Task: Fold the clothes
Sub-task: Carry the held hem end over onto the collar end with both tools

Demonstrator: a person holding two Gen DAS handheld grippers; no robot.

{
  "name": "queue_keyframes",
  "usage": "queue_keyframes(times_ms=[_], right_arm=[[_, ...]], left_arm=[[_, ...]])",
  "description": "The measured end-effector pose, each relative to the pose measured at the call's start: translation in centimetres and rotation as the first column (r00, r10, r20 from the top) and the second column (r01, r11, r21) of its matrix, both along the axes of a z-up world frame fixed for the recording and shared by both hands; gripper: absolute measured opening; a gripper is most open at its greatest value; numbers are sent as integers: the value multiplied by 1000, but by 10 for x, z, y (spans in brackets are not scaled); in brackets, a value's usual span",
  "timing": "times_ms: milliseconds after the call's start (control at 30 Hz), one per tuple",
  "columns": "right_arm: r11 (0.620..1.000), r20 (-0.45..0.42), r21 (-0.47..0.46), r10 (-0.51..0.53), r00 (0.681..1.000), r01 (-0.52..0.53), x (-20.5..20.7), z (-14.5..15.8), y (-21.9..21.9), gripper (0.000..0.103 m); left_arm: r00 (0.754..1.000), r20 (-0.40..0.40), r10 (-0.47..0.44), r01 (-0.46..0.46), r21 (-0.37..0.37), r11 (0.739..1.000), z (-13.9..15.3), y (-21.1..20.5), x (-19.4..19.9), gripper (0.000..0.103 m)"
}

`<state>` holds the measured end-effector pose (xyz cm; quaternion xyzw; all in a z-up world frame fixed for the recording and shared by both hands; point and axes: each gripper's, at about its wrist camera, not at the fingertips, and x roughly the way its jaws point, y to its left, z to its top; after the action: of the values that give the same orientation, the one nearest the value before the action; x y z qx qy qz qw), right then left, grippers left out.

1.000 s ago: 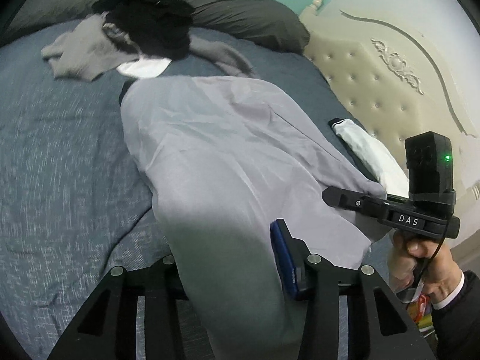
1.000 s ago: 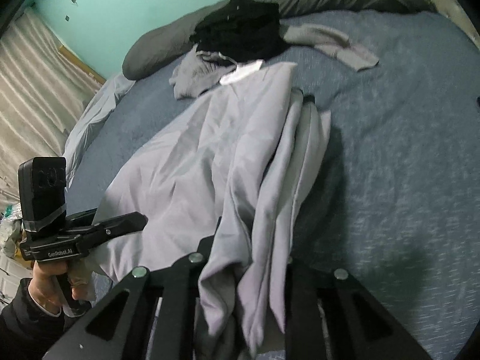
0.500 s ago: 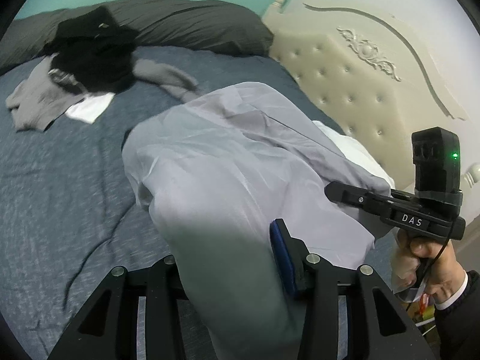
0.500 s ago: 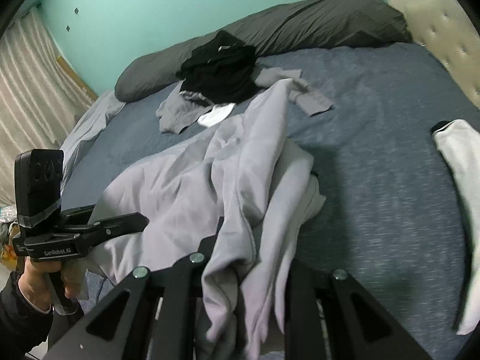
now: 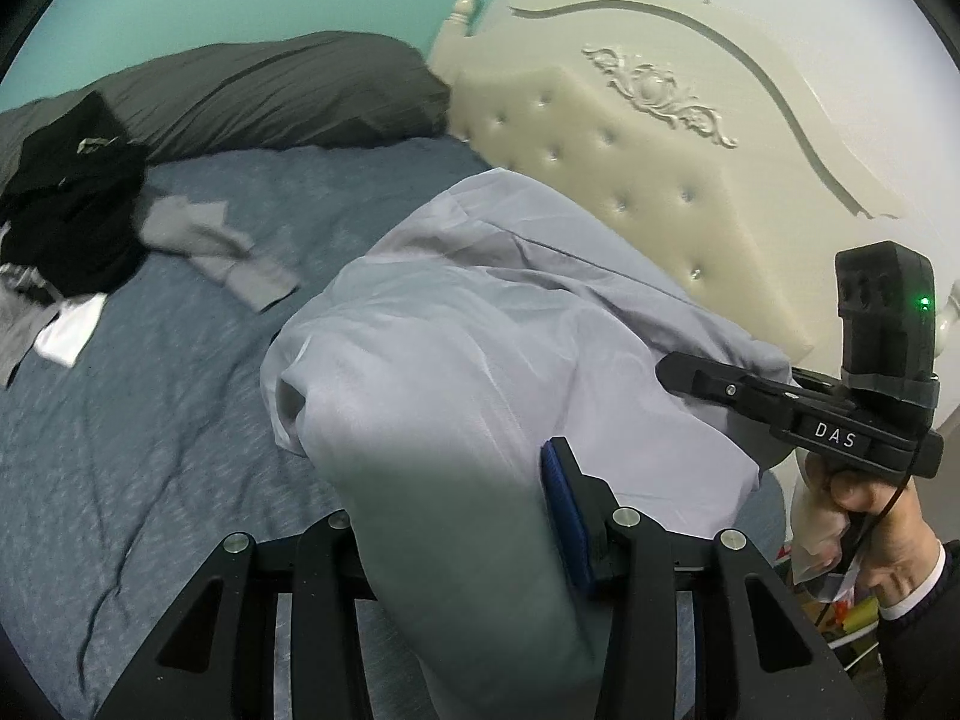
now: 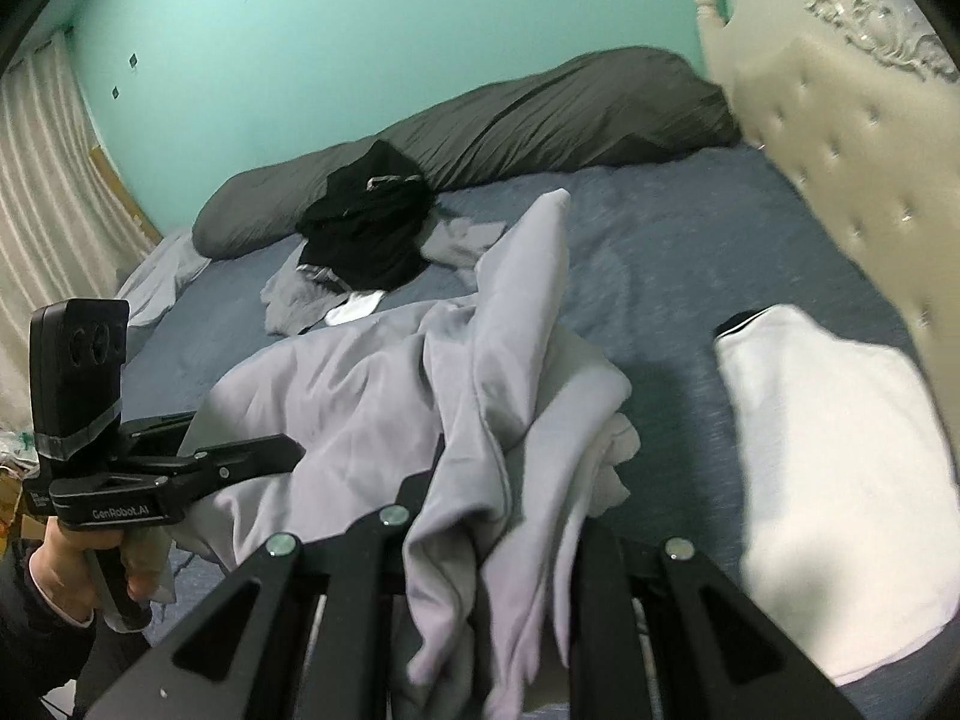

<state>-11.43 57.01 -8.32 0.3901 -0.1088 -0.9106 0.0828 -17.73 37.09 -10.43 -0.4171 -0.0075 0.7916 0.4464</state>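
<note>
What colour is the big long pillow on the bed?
Dark grey pillow; right wrist view shows it best.

Pale lilac-grey garment (image 5: 480, 360), thin and creased, bunched and lifted off the blue bed (image 5: 150, 420), one end pinched in each tongs, a long fold (image 6: 528, 276) trailing toward the dark pile

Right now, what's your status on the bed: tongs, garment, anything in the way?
Left tongs and right tongs both clamped on the light grey fabric garment, lifted off the blue bedspread. White folded garment lies beside it, right.
</note>
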Motion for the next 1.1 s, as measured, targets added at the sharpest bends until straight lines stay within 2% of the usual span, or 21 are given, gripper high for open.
queue_keyframes(times_ms=[400, 1100], right_arm=[[997, -47, 26, -65, 997, 66, 11, 30, 73, 14], [992, -94, 26, -118, 989, 121, 31, 41, 163, 14]], left_arm=[[998, -48, -46, 47, 17, 999, 29, 80, 6, 46], [992, -84, -89, 91, 13, 996, 38, 173, 30, 46]])
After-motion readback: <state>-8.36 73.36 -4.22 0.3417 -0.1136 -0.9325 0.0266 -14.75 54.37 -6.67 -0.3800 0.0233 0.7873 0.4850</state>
